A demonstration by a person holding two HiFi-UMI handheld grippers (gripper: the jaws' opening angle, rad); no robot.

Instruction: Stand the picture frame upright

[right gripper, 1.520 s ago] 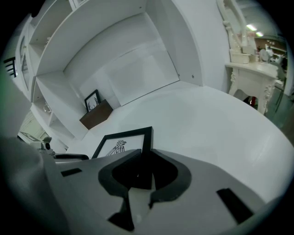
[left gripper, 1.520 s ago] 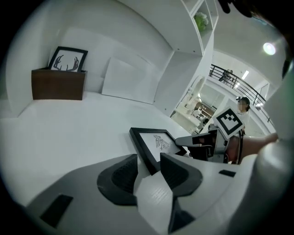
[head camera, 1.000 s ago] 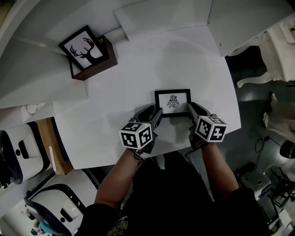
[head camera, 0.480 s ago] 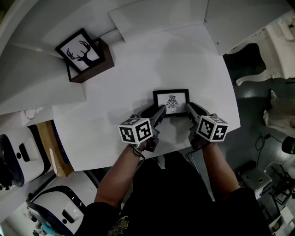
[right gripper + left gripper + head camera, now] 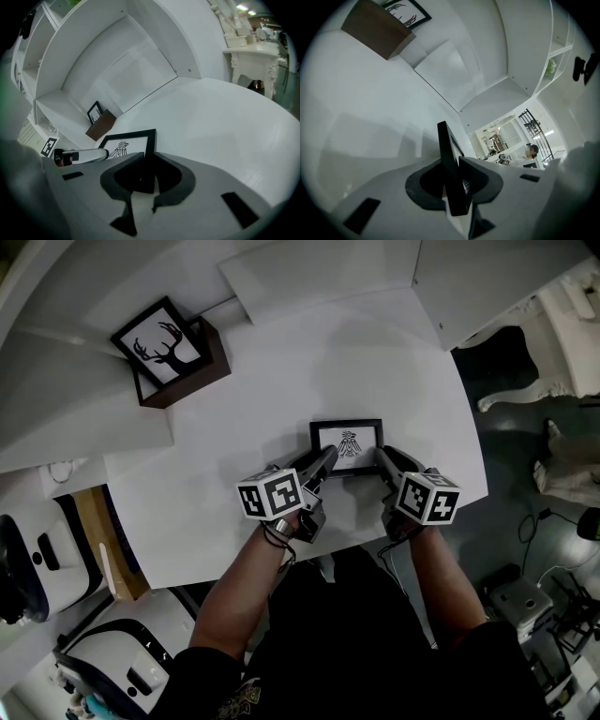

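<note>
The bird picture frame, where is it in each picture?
Head view: picture frame in the middle.
Left gripper view: bottom middle, seen edge-on.
Right gripper view: low, left of middle.
Shared landmark: the deer picture on its brown box.

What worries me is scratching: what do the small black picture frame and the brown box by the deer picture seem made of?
Small black picture frame: probably painted wood or plastic; matt black, square-edged moulding, no grain visible. Brown box: looks like dark-stained wood or veneer; even, dull brown faces, grain too small to tell.
</note>
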